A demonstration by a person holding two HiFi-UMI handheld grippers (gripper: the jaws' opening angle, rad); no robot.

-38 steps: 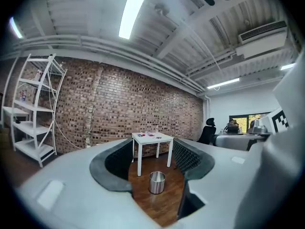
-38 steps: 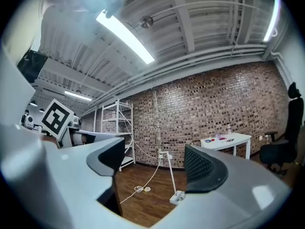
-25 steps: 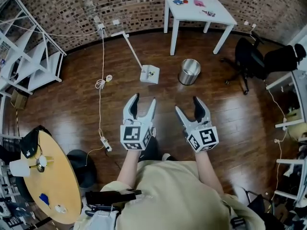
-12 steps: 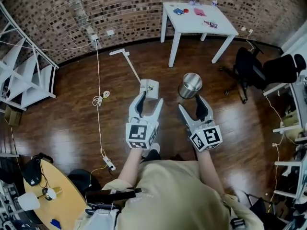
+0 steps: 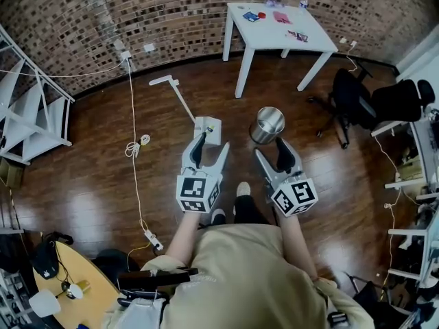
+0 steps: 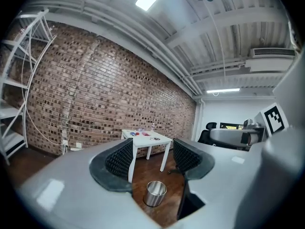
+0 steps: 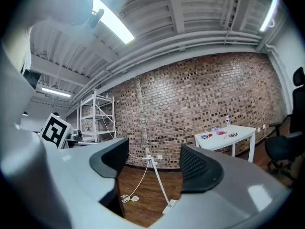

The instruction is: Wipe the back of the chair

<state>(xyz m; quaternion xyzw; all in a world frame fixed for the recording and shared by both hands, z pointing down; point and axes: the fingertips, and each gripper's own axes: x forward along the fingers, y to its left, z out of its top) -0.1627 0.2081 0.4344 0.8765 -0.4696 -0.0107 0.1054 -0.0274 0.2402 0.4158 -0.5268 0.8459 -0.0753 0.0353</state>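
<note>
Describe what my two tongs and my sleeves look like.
Both the left tongs and right tongs are pale grey plastic, each with two tapering jaws lined with black ribbed pads. Each carries a white cube printed with black square markers. No cables show on them. The person wears a beige short-sleeved shirt; forearms are bare.

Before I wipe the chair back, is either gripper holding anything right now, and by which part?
Nothing is held. The left gripper and the right gripper both have their jaws apart, with nothing between them.
</note>
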